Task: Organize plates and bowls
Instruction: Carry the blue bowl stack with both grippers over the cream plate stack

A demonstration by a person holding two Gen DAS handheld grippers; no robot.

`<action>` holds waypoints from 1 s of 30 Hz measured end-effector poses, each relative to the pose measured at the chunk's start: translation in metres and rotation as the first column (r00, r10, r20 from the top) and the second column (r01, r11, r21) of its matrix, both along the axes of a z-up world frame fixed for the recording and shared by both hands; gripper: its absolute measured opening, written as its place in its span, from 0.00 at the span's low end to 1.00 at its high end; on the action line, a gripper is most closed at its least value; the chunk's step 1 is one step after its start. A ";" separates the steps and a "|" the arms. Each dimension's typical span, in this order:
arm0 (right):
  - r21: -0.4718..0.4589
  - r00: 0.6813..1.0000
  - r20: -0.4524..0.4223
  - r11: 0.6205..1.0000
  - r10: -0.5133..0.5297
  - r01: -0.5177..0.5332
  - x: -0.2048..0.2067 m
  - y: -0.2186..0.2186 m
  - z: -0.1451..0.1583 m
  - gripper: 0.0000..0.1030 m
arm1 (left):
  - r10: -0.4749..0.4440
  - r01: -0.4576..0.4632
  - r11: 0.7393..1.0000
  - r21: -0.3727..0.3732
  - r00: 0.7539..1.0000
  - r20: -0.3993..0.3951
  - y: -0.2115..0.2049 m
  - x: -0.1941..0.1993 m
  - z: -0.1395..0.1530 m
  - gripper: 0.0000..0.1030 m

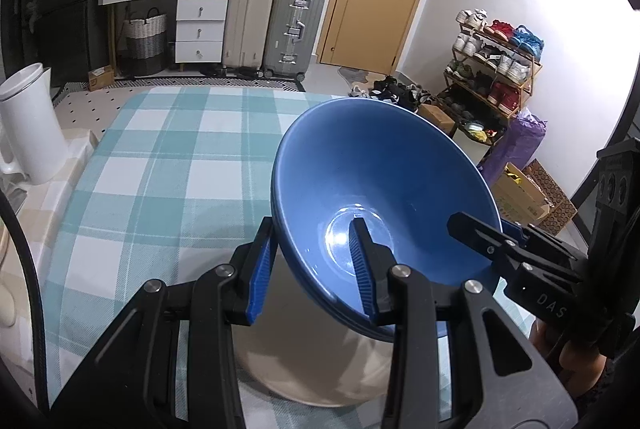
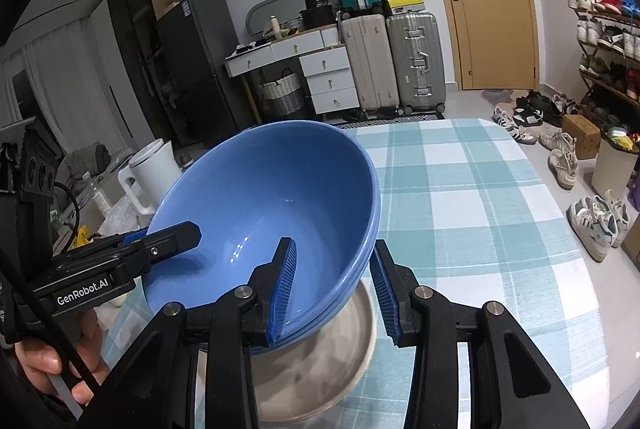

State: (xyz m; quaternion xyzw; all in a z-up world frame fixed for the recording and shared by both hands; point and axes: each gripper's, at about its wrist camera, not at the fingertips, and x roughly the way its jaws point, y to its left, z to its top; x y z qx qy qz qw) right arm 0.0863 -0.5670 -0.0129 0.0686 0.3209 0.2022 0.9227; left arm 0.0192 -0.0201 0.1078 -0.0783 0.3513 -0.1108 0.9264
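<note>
Two grippers are clamped on one stack of blue bowls (image 1: pixel 384 197), several nested, as the layered rims in the right wrist view suggest. The left gripper (image 1: pixel 316 269) has one finger inside the wall and one outside, pads pressed on the near rim. The right gripper (image 2: pixel 336 293) grips the opposite rim the same way. Both sets of jaws stand narrow, closed on the wall thickness.

The stack is held tilted, raised above a beige plate (image 2: pixel 320 361) that lies just below the fingertips on the checked cloth (image 1: pixel 160 157).

Handling, as judged: glazed ceramic, stiff, fragile, smooth and probably slippery against the ribbed pads. A nested stack is likely heavy for a rim pinch, and inner bowls could slide if tilted further. The rim is the only practical hold; opposite sides are best kept gripped and the stack levelled before setting down.
</note>
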 end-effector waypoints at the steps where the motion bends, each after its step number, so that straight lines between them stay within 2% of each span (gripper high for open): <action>1: -0.001 1.000 -0.001 1.000 0.004 -0.004 -0.001 0.002 -0.001 0.38 | 0.005 -0.005 1.000 0.005 1.000 -0.001 0.002 -0.002 -0.001 0.32; 14: -0.012 0.999 -0.007 0.999 0.042 -0.042 -0.012 0.023 -0.009 0.38 | 0.066 -0.066 0.997 0.026 0.998 -0.006 0.016 -0.019 -0.010 0.32; 30: -0.015 0.998 -0.042 0.999 0.045 -0.046 -0.012 0.023 -0.025 0.38 | 0.073 -0.071 0.996 0.049 0.996 -0.052 0.012 -0.002 -0.036 0.32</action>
